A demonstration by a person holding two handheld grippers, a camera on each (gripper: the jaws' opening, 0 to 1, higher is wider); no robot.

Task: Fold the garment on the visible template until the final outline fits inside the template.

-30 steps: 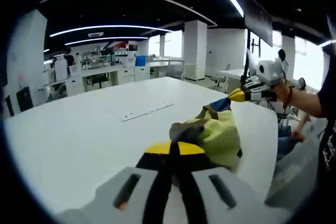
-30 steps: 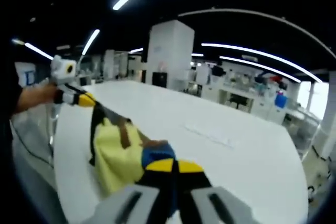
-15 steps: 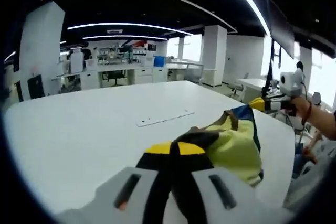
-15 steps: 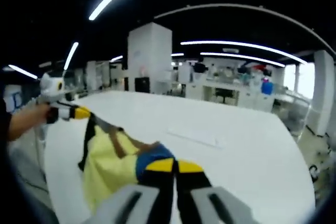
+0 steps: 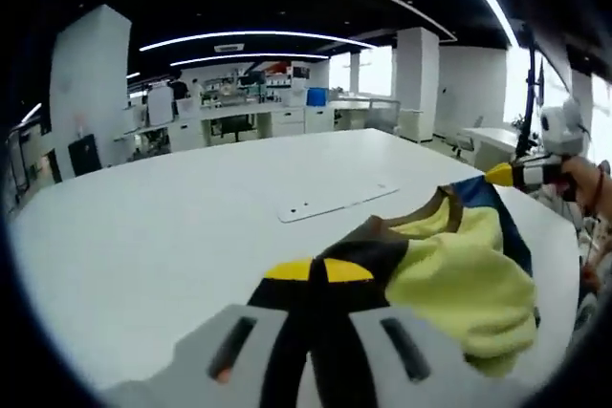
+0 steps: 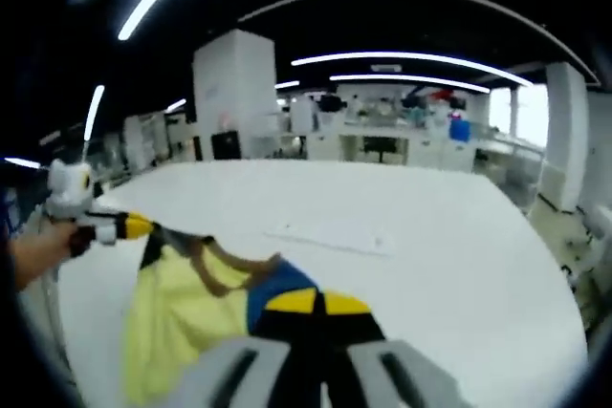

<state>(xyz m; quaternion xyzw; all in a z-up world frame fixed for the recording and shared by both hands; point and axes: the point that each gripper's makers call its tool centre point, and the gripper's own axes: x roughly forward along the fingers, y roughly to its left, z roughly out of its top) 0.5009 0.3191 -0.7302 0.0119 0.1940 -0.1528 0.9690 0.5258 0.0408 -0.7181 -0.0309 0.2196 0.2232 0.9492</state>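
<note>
Here the yellow garment hangs stretched between the two grippers above the white tabletop, its brown collar band and a blue panel showing along the upper edge. In the left gripper view, the left gripper has its yellow-tipped fingers pressed together on the dark end of the cloth, and the right gripper sits off at the far right, a hand behind it, pinching the blue corner. In the right gripper view, the right gripper has its fingers clamped on the blue part of the garment, with the left gripper at the far left holding the other end. A flat white strip lies on the tabletop beyond the cloth.
</note>
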